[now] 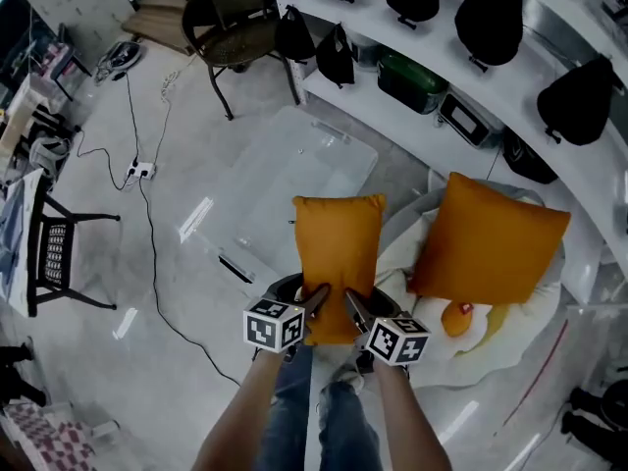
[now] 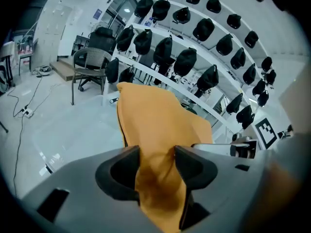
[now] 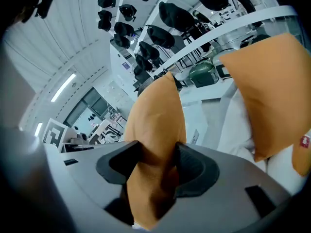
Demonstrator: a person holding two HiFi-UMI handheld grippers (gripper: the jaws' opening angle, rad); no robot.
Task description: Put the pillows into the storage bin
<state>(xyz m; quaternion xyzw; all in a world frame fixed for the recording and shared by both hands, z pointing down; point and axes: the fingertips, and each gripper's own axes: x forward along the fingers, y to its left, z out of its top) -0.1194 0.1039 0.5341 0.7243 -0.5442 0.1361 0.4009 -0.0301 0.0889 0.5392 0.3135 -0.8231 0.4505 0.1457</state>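
The orange pillow, gripped at its near edge by the clenched left claw and right claw and held up near the clear storage bin, is best centred over the bin and lowered before both are released.

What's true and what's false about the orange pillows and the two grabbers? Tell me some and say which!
1. The left gripper and the right gripper both pinch one orange pillow. True.
2. The second pillow lies inside the clear bin. False: it rests on the white bedding, beside the bin.
3. The left gripper's fingers are empty. False: orange pillow fabric is squeezed between them.
4. A black chair stands on the floor beyond the bin. True.
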